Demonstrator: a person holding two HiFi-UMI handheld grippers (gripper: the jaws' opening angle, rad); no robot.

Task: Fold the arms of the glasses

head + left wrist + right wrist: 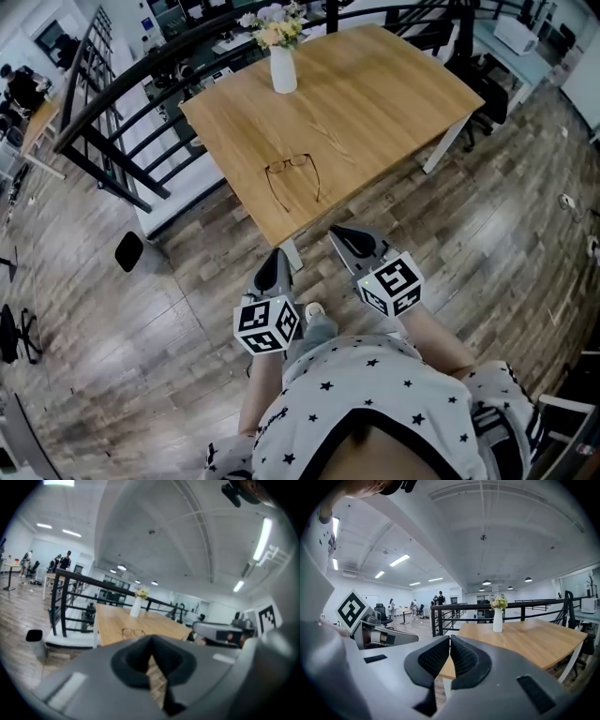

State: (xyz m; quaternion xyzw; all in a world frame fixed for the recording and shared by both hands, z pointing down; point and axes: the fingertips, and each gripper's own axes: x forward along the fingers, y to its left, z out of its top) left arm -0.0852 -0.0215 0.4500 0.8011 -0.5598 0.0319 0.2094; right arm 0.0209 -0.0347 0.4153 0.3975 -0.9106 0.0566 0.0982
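A pair of thin dark-framed glasses (292, 178) lies on the wooden table (375, 84) near its front corner, arms spread open toward me; the left gripper view shows the glasses (133, 632) small and far off. My left gripper (277, 260) is held over the floor just short of the table's corner, jaws shut and empty. To its right, my right gripper (339, 236) is also shut with nothing in it, its tips at the table's front edge. In the right gripper view the pads (461, 658) meet in front of the table.
A white vase of flowers (282, 58) stands at the table's far side. A black railing (122, 122) runs along the left of the table. A small black bin (128, 251) sits on the wood floor at left. People are at desks far off.
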